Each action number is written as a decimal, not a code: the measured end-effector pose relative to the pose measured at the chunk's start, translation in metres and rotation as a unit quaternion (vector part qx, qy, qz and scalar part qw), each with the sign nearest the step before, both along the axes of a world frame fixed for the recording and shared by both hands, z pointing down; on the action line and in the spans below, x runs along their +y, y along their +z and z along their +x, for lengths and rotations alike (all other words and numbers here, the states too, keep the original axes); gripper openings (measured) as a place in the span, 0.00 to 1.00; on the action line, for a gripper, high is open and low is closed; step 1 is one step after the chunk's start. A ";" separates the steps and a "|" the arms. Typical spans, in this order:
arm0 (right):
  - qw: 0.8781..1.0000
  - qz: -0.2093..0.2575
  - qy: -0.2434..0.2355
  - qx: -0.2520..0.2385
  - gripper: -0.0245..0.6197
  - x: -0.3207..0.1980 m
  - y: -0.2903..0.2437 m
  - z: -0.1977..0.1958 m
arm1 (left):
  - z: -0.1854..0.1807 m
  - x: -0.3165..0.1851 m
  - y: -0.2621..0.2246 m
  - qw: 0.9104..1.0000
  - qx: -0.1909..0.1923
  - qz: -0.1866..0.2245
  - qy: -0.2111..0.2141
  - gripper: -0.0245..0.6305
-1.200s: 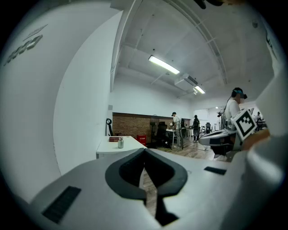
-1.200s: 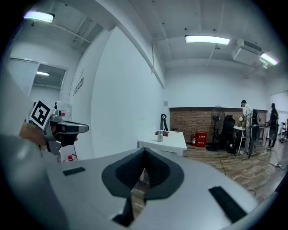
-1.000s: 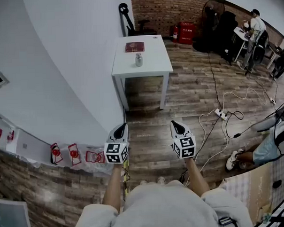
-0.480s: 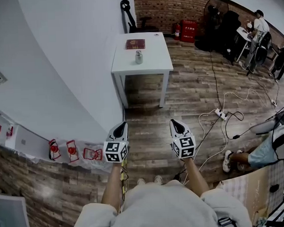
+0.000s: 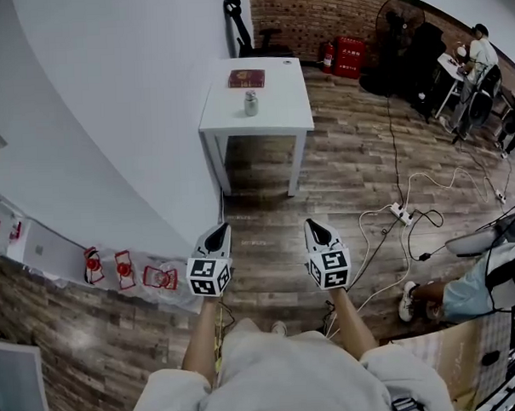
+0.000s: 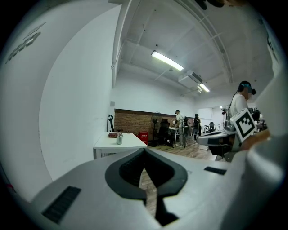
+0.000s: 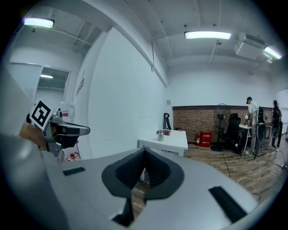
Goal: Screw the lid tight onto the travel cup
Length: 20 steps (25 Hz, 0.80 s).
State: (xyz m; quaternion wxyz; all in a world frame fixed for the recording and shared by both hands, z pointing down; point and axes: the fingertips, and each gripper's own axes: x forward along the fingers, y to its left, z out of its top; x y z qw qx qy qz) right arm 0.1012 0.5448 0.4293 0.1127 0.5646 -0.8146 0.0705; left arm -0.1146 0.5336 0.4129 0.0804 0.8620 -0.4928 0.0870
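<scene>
A small metal travel cup (image 5: pixel 251 103) stands on a white table (image 5: pixel 275 114) far ahead of me; it also shows as the cup (image 6: pixel 119 139) in the left gripper view and the cup (image 7: pixel 160 135) in the right gripper view. My left gripper (image 5: pixel 216 236) and right gripper (image 5: pixel 316 229) are held side by side at waist height over the wooden floor, well short of the table. Both are shut with nothing between the jaws. I cannot tell whether a lid sits on the cup.
A dark red book (image 5: pixel 246 78) lies on the table behind the cup. A white wall (image 5: pixel 126 121) runs along the left. A power strip (image 5: pixel 402 218) and cables trail over the floor at right. People work at desks (image 5: pixel 469 68) far right; fire extinguishers (image 5: pixel 349 56) stand by the brick wall.
The view has advanced slightly toward the table. Both grippers keep the same pose and stay shut.
</scene>
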 end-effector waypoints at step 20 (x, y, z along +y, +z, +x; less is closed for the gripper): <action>1.000 -0.007 -0.004 0.006 0.04 -0.143 0.020 0.005 | 0.019 -0.144 0.023 1.000 0.002 -0.006 0.014 0.05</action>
